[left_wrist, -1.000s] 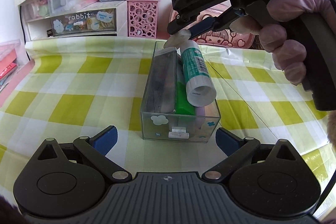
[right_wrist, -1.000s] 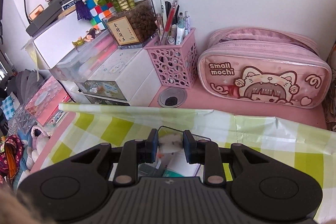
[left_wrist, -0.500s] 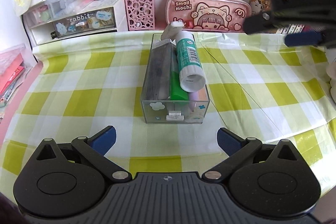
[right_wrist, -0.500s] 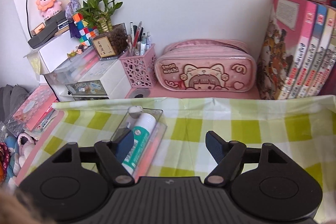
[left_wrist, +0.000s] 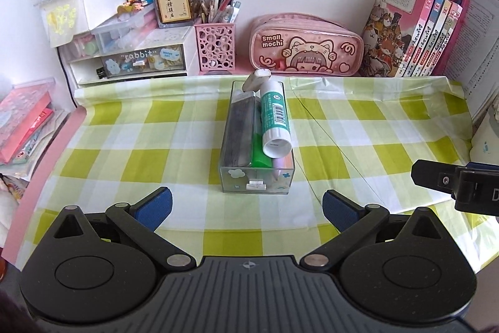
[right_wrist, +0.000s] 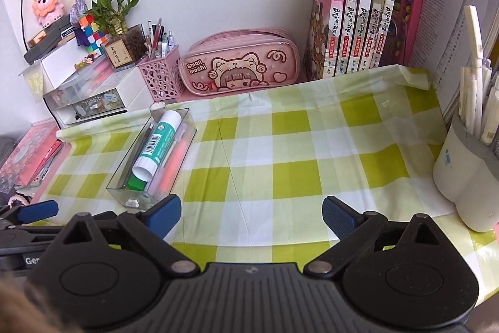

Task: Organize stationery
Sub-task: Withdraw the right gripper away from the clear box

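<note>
My views are bright and evenly lit, daylight perhaps coming from the right. Shadows on the desk point(left_wrist: 187, 164) are soft. Focus is sharp mid-frame; fisheye bends the walls, and the corners go black.

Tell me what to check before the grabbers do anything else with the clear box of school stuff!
1. Left gripper empty, jaws wide: ok.
2. Right gripper holds nothing, jaws opening: ok.
3. Glue stick lying flat inside the clear box: not ok, it rides on top.
4. White eraser fully inside: not ok, it pokes over the far rim.
5. Anything loose on the checked cloth: none seen, ok.
</note>
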The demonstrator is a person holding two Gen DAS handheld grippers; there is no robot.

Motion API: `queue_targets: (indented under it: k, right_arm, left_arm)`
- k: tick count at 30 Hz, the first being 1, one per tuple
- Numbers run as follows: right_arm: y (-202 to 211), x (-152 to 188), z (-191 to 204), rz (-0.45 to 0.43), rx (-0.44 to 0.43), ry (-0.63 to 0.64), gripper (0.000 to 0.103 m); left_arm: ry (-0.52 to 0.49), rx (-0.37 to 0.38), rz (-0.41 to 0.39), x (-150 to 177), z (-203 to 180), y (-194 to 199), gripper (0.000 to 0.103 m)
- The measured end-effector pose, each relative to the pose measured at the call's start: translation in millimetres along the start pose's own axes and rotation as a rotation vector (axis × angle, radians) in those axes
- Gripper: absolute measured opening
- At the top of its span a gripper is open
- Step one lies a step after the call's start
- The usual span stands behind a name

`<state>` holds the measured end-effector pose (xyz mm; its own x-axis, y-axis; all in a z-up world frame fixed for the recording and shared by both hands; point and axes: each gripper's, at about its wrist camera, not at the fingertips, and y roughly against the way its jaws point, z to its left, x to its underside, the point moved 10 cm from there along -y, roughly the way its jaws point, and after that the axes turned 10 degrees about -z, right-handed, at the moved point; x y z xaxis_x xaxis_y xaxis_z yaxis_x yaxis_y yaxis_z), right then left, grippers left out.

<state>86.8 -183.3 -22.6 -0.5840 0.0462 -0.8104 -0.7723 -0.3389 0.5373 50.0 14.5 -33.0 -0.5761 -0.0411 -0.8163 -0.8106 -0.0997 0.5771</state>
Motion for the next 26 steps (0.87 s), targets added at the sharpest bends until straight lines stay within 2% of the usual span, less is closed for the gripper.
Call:
queue_targets:
  k: [26]
  right_arm:
    - [-4.3,3.3,2.6,0.024,-0.009,0.004,0.087]
  left_arm:
    - [0.004,0.008,0.007,2.6,-0.7,-3.3,0.098]
